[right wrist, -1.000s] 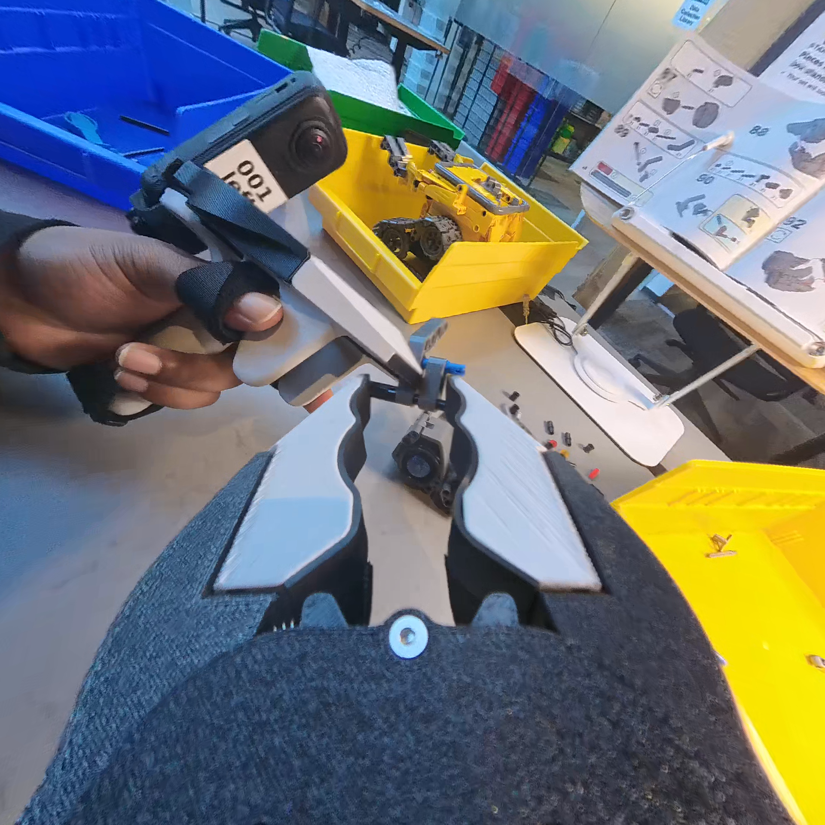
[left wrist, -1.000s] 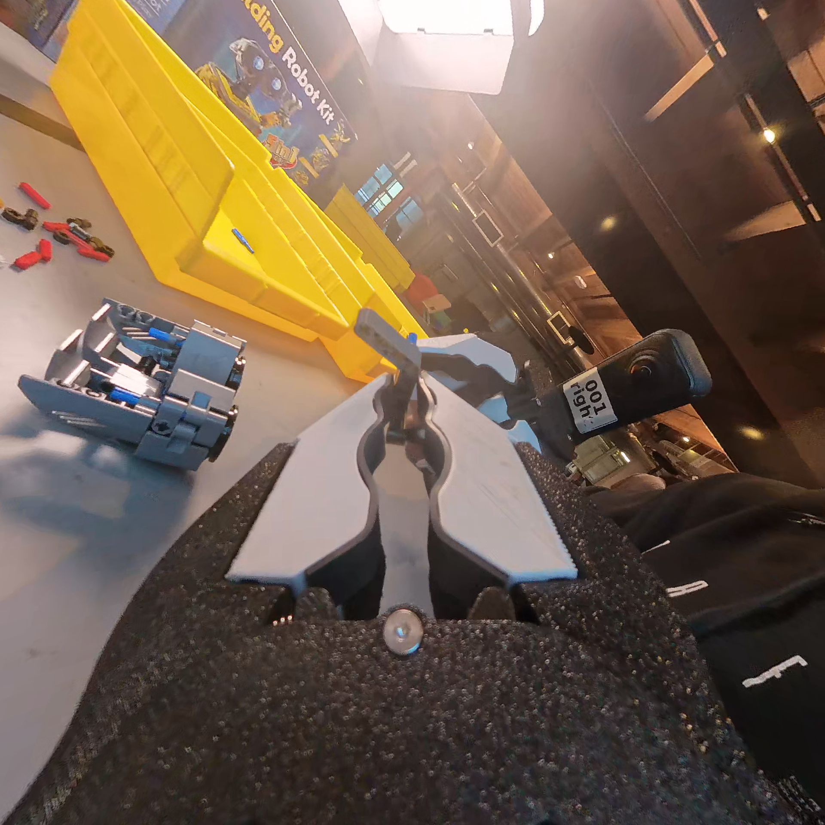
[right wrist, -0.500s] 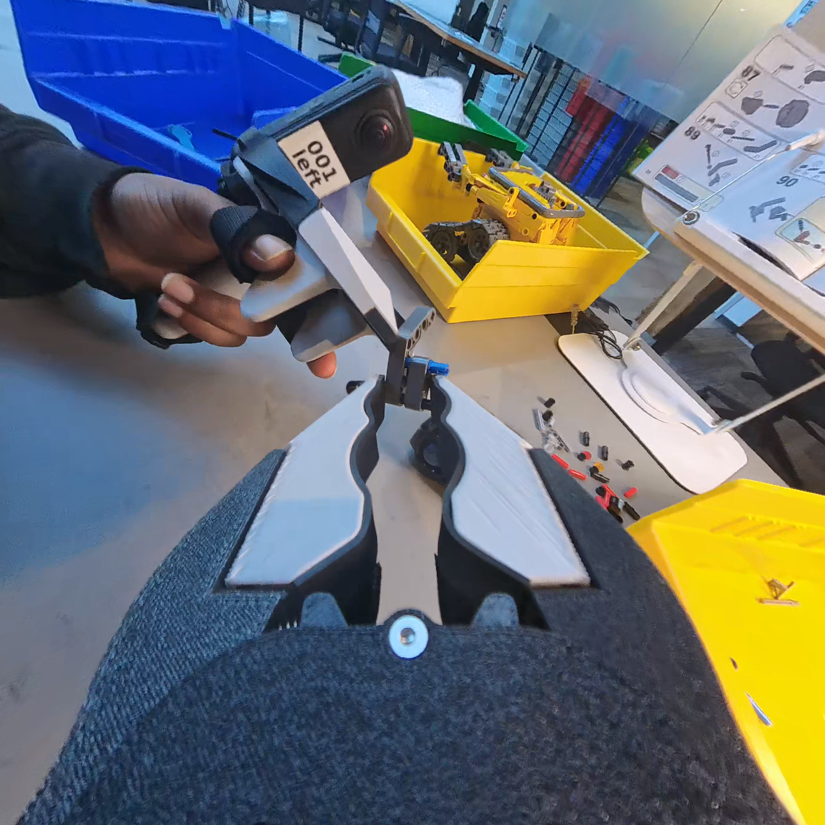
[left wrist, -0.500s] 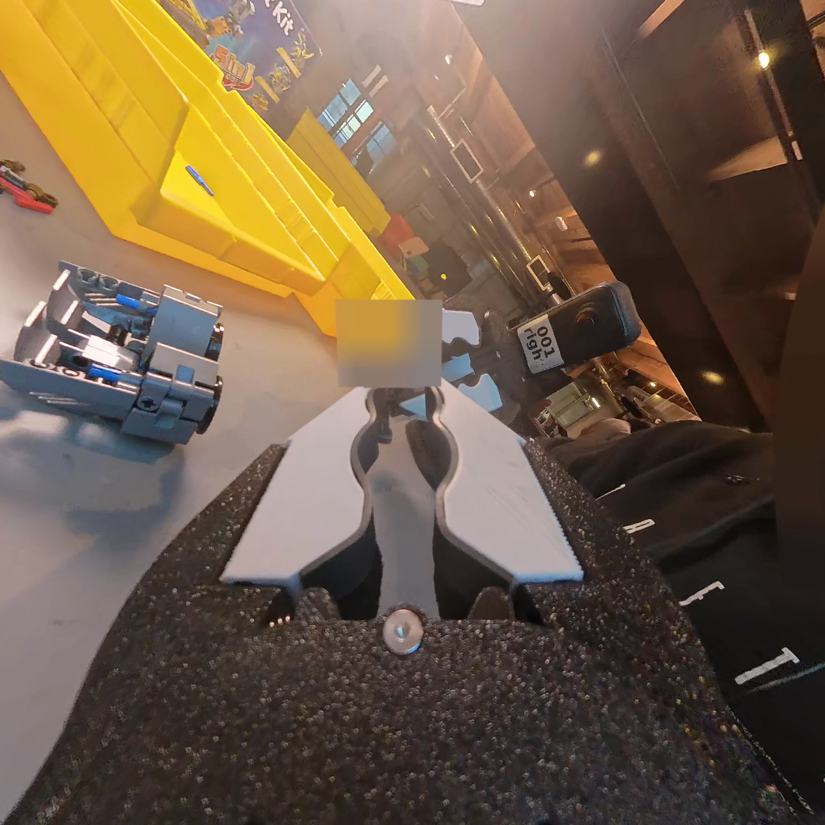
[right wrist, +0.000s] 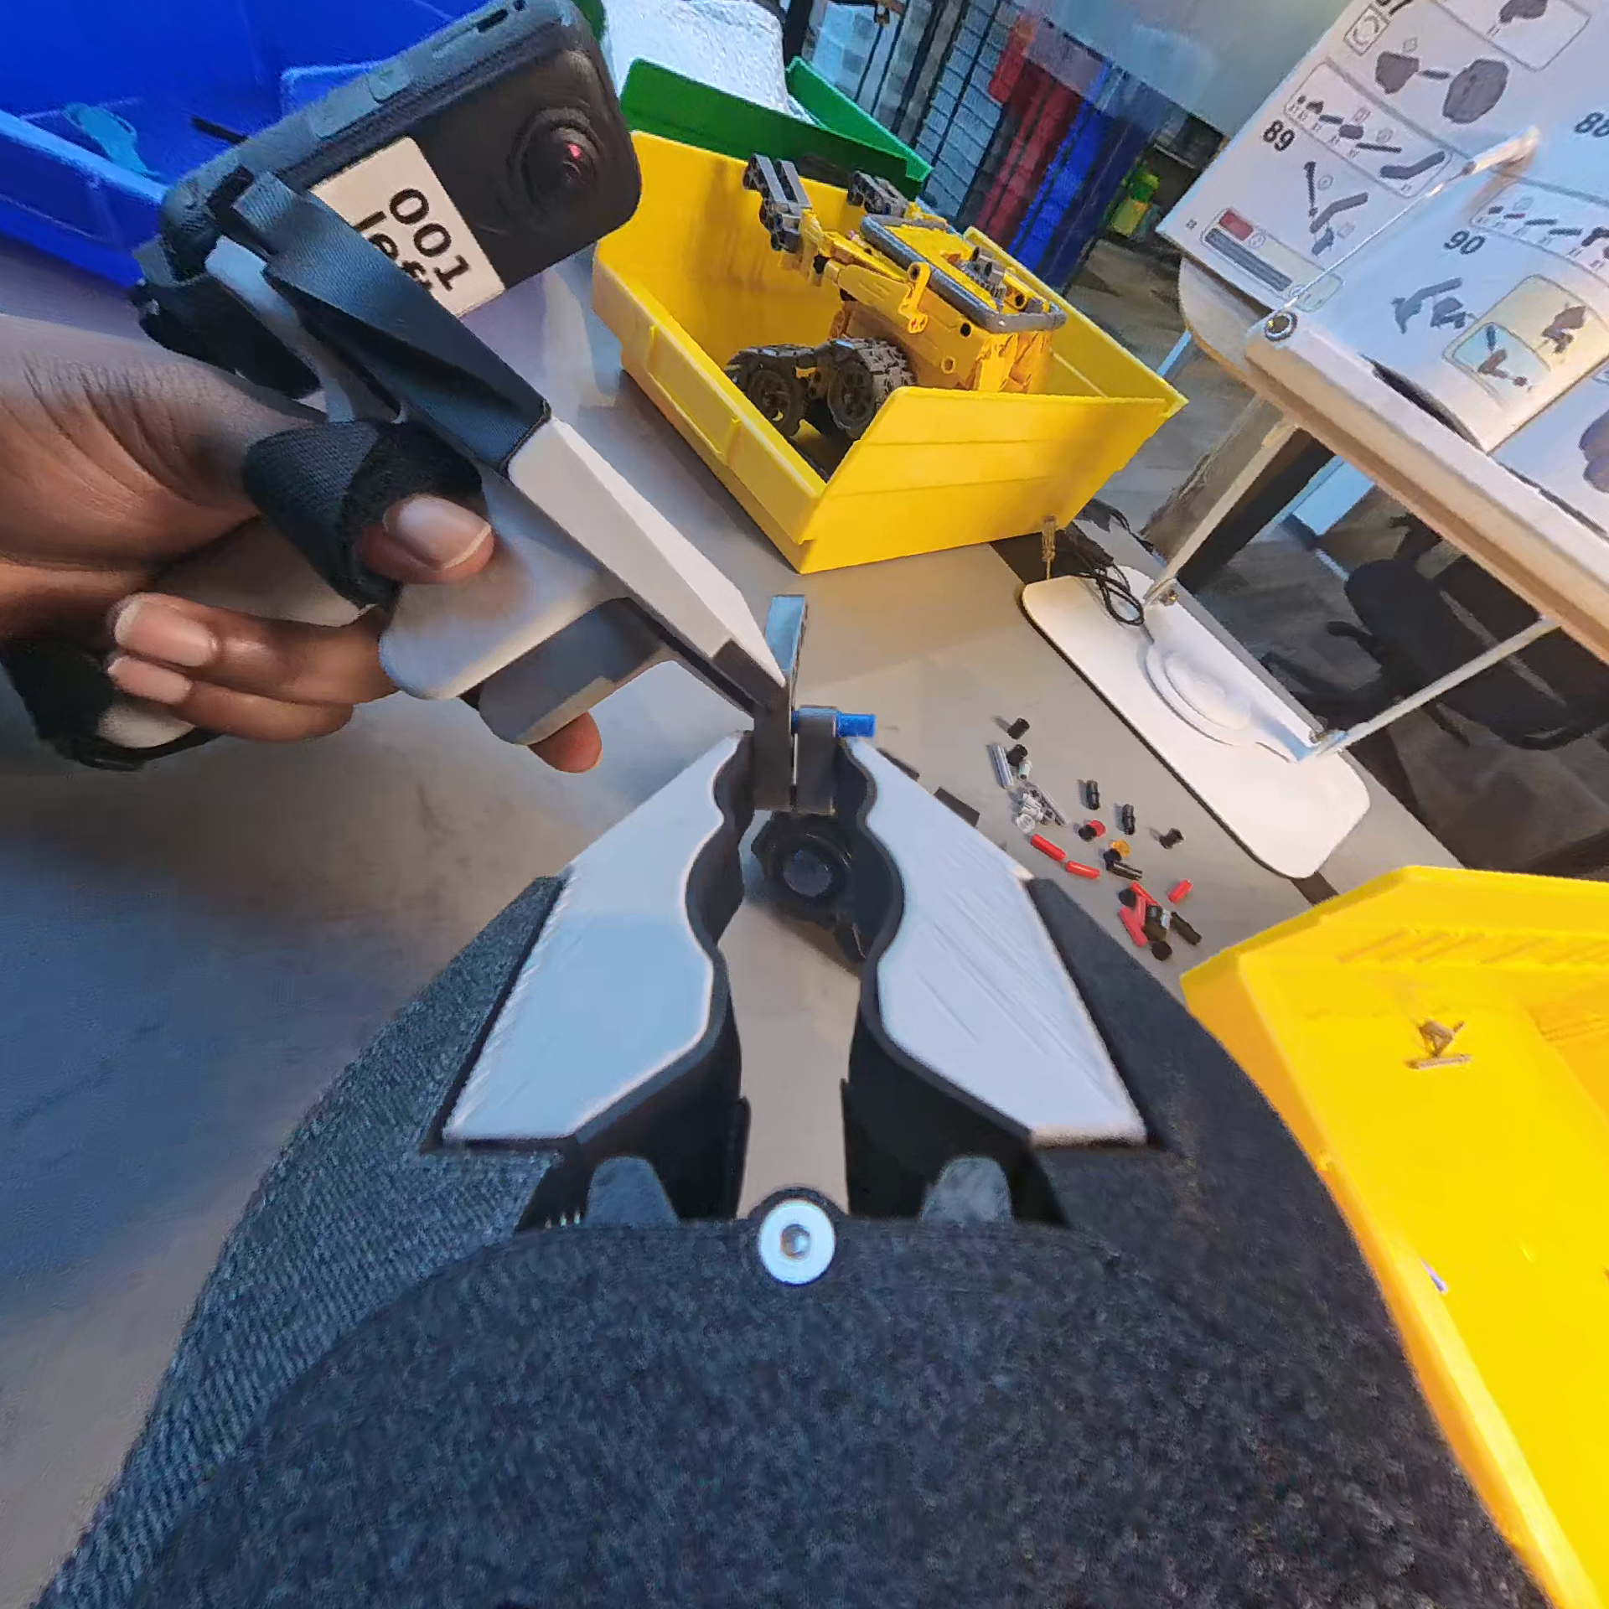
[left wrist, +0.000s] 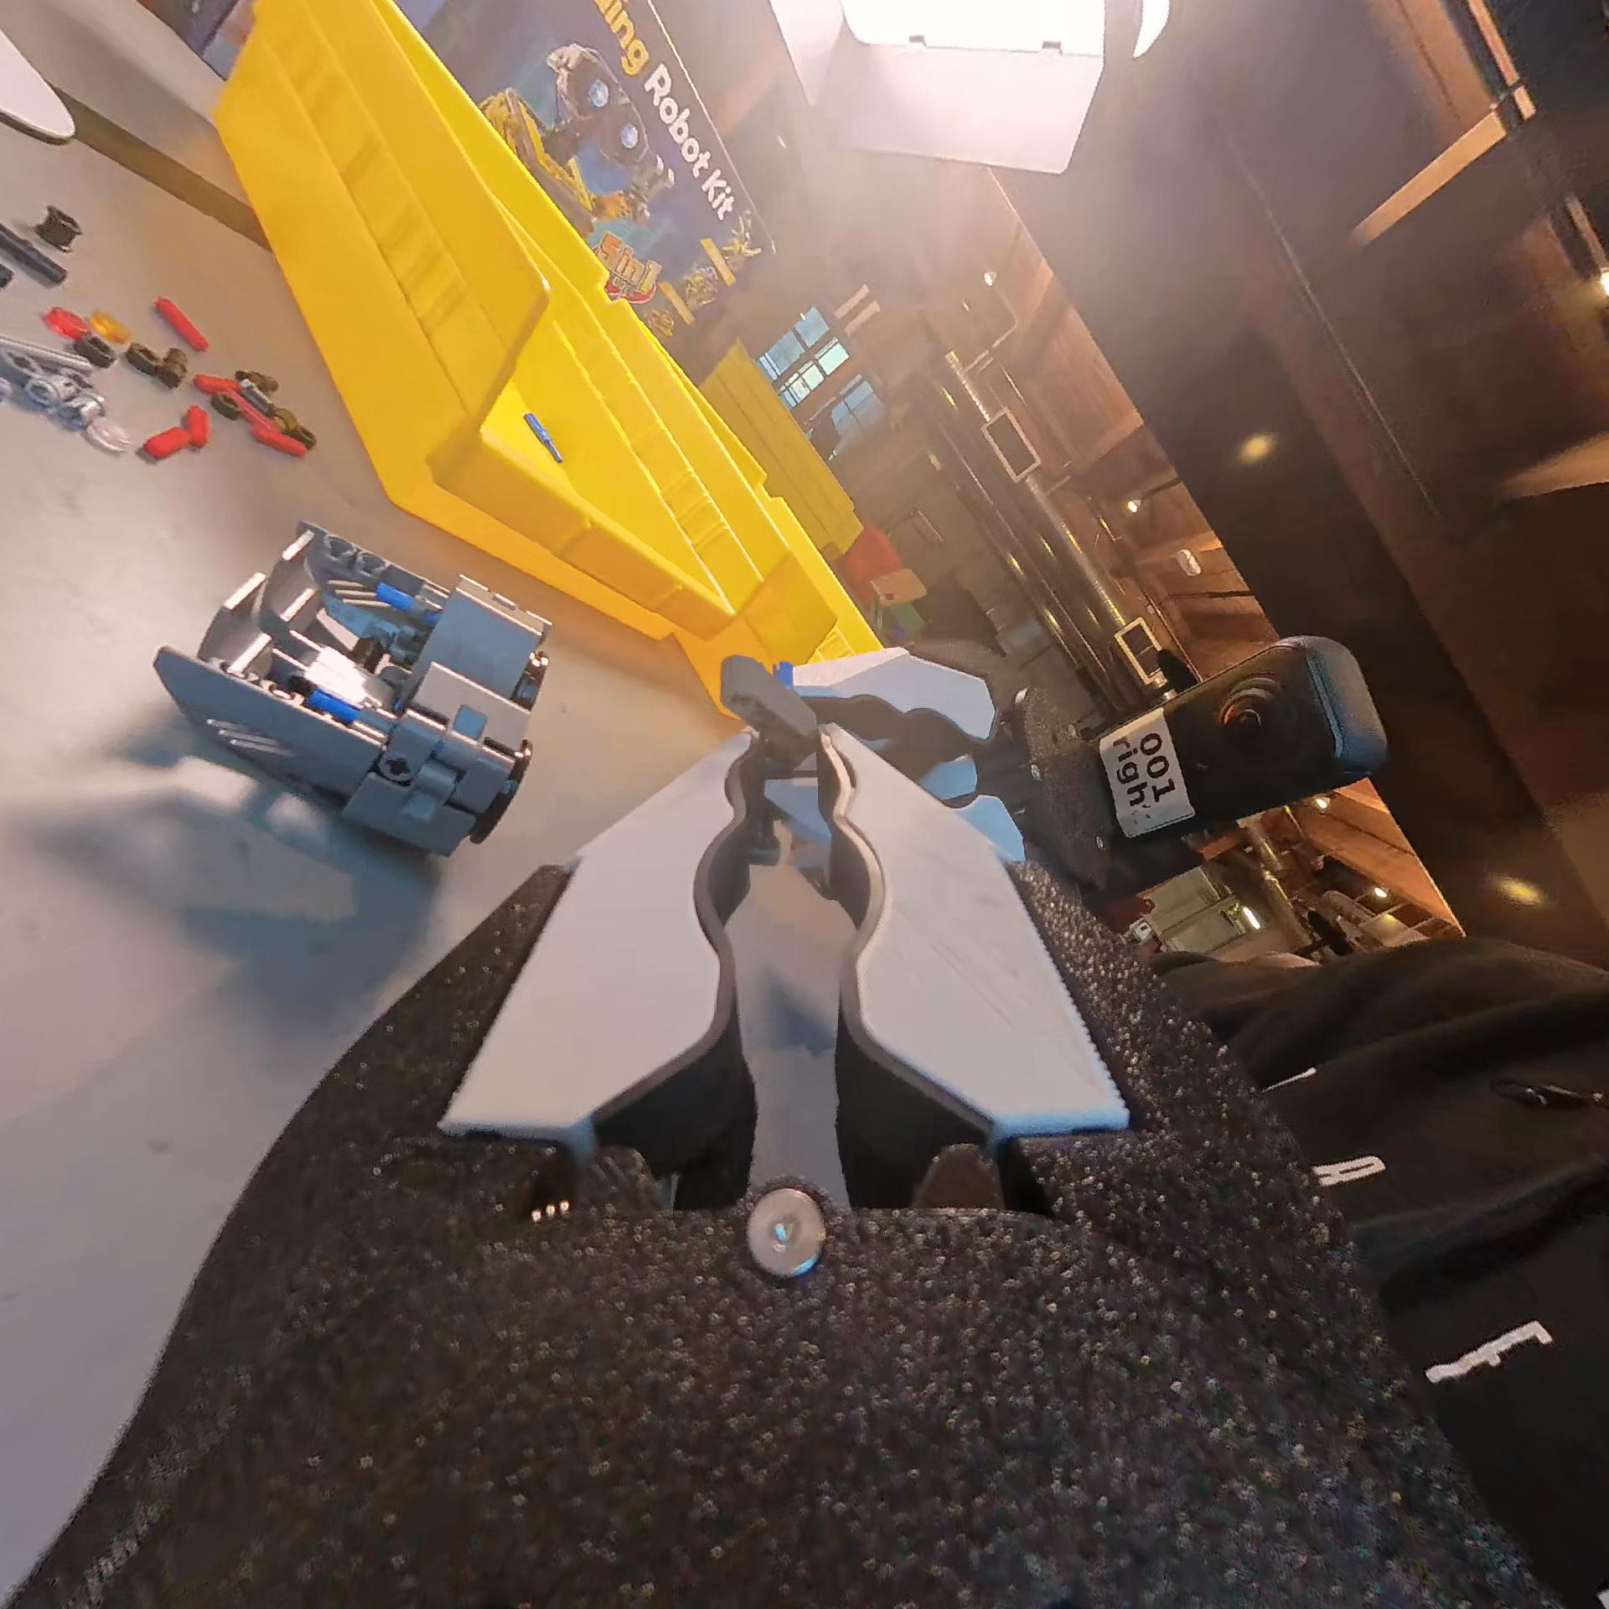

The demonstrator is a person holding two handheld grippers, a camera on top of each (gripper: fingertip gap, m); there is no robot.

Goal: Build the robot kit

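I have both tools meeting tip to tip above the grey table (right wrist: pixel 261 1001). My left gripper (left wrist: pixel 788 740) is clenched on a grey perforated beam (left wrist: pixel 766 696) — a flat building-kit beam, pinched low so that its holed upper end stands free above the fingertips. In the right wrist view that same beam (right wrist: pixel 786 636) rises upright just ahead of my right gripper (right wrist: pixel 797 766), which is closed on a small grey connector block (right wrist: pixel 818 753) with a blue pin (right wrist: pixel 849 723) sticking out sideways. Block and beam are pressed face to face; I judge the two are held so in order that the holes line up, though whether the pin passes into the beam I cannot tell.

A dark round part (right wrist: pixel 805 871) sits between the right fingers below the block — whether it hangs from the block or lies on the table is unclear. A hand (right wrist: pixel 174 540) grips the left tool's handle.

Beside the left fingers, apart from them, a grey sub-assembly with blue pins (left wrist: pixel 366 688) lies on the table. Loose red and black pins (right wrist: pixel 1123 879) are scattered towards the far right edge, near a white stand base (right wrist: pixel 1219 696) holding instruction pages (right wrist: pixel 1437 191). A yellow bin (right wrist: pixel 914 488) at the far edge holds a yellow tracked model (right wrist: pixel 905 313).
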